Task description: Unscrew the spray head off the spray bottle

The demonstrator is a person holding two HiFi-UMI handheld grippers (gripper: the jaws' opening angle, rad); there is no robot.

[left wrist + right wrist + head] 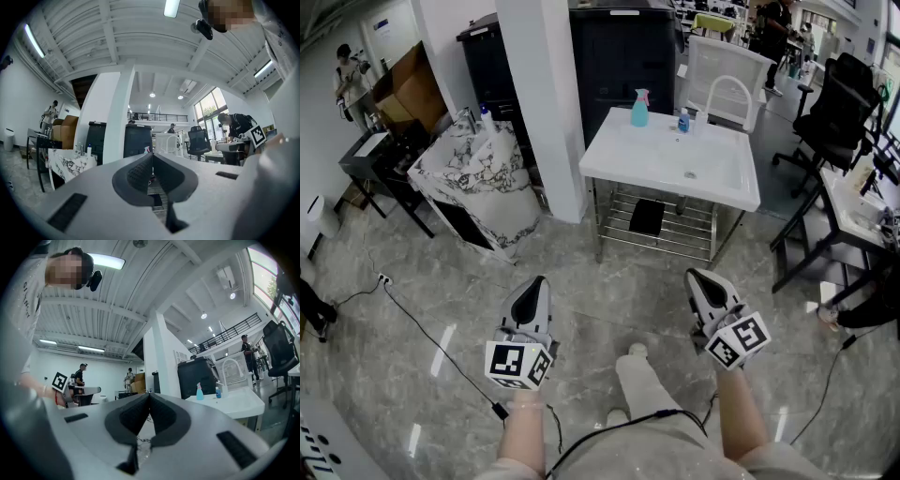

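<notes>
Two bare forearms (523, 431) at the lower edge each carry a matte grey, wedge-shaped handheld gripper with a cube of black-and-white square markers at its rear. Left gripper (540, 280): both ribbed dark pads pressed flat together, tips meeting, nothing between them, as its own view confirms (152, 156). Right gripper (697, 276): jaws likewise fully together and empty (149, 396). Neither touches anything; both hang over a glossy grey marbled floor (609, 281), crossed at the left by one thin black cable (422, 328).

Beyond stands one white sink table (656, 169), smooth and rectangular with a shallow basin, on a chrome frame with a wire shelf below. Two bottles stand upright near its rear edge: a teal translucent spray bottle (639, 112) with its pink-and-white spray head (641, 95) still on, toward the rear left, and a smaller blue bottle (683, 121) just to its right. The spray bottle is well apart from both grippers.

A square white pillar (553, 103), a marble-patterned counter (478, 178) and a black cabinet (623, 56) stand around it.
</notes>
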